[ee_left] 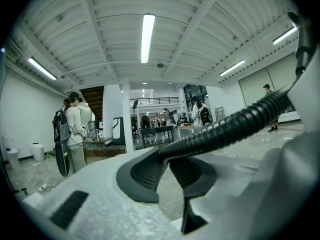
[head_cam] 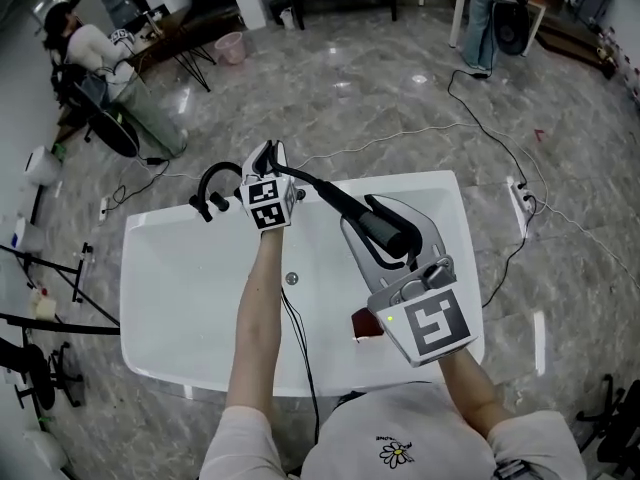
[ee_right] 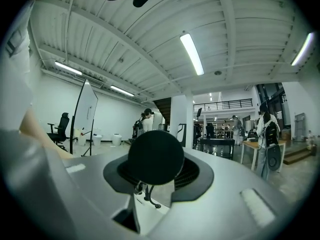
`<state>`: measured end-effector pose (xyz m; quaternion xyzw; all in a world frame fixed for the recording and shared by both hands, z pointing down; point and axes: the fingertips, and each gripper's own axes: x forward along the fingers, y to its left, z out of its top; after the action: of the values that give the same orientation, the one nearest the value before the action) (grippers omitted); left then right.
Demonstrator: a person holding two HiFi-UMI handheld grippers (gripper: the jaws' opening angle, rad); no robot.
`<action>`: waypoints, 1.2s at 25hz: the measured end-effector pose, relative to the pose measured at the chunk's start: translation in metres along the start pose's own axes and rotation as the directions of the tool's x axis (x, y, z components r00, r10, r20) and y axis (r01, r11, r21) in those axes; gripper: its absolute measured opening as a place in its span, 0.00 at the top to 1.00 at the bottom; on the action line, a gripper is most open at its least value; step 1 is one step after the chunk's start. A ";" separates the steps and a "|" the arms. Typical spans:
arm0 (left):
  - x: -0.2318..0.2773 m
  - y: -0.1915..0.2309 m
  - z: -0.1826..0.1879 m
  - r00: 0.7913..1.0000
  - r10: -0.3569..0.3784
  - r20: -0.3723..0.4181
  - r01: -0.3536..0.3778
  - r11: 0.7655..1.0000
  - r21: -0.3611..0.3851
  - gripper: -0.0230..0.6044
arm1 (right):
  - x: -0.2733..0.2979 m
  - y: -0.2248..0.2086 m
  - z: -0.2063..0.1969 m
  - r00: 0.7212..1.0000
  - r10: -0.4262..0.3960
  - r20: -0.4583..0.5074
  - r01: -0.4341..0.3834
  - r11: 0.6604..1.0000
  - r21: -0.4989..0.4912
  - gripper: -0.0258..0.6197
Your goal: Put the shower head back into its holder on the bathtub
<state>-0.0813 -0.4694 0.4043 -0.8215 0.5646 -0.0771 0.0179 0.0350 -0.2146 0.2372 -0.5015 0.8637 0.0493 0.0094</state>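
Right gripper jaws clamped on the black shower head, which is held above the right half of the white tub. Left gripper jaws narrow, pinching the ribbed hose at the far rim, near a black curved fitting that the shower head sits well apart from.

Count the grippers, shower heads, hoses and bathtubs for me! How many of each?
grippers: 2, the left gripper and the right gripper
shower head: 1
hose: 1
bathtub: 1
total: 5
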 end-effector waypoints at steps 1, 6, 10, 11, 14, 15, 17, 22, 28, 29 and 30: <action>0.008 0.002 0.004 1.000 -0.001 0.012 0.001 1.000 0.004 0.87 | 0.005 -0.004 0.000 1.000 -0.006 0.002 0.006 1.000 -0.002 0.74; 0.045 0.004 0.032 0.998 -0.034 0.061 0.031 0.999 0.044 0.87 | 0.026 -0.020 0.008 0.998 -0.040 0.042 0.040 0.999 -0.004 0.74; 0.064 -0.007 0.018 0.997 -0.065 0.050 0.063 0.997 0.041 0.87 | 0.037 -0.027 0.002 0.998 -0.056 0.032 0.057 0.998 -0.001 0.74; 0.068 -0.010 0.008 0.997 -0.066 0.034 0.065 0.997 0.029 0.87 | 0.039 -0.029 -0.001 0.998 -0.058 0.026 0.059 0.998 -0.001 0.74; 0.073 -0.017 -0.034 0.996 -0.083 -0.040 0.084 0.996 0.034 0.87 | 0.050 -0.030 -0.010 0.998 -0.058 0.013 0.058 0.998 0.003 0.74; 0.073 -0.020 -0.050 0.993 -0.093 -0.067 0.096 0.995 0.040 0.86 | 0.053 -0.028 -0.014 0.999 -0.054 0.007 0.054 0.999 -0.001 0.74; 0.072 -0.026 -0.079 0.987 -0.106 -0.120 0.112 0.993 0.040 0.86 | 0.058 -0.025 -0.024 0.999 -0.041 -0.011 0.040 0.999 -0.018 0.74; 0.067 -0.034 -0.135 0.968 -0.076 -0.239 0.088 0.995 0.042 0.86 | 0.068 -0.029 -0.049 0.999 -0.017 -0.048 0.017 1.000 -0.010 0.74; 0.057 -0.026 -0.184 0.953 -0.095 -0.287 0.098 0.995 -0.005 0.85 | 0.104 -0.025 -0.093 0.996 0.003 -0.086 0.006 0.995 0.100 0.74; 0.055 -0.026 -0.193 0.951 -0.107 -0.291 0.108 0.994 -0.010 0.85 | 0.109 -0.023 -0.103 0.995 0.010 -0.100 0.002 0.993 0.116 0.74; 0.052 -0.028 -0.200 0.949 -0.118 -0.294 0.119 0.993 -0.014 0.84 | 0.114 -0.022 -0.115 0.993 0.017 -0.121 -0.002 0.992 0.129 0.74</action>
<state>-0.0667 -0.4959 0.6104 -0.8334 0.5104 -0.2005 -0.0691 0.0016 -0.3351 0.3424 -0.4977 0.8665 -0.0372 -0.0111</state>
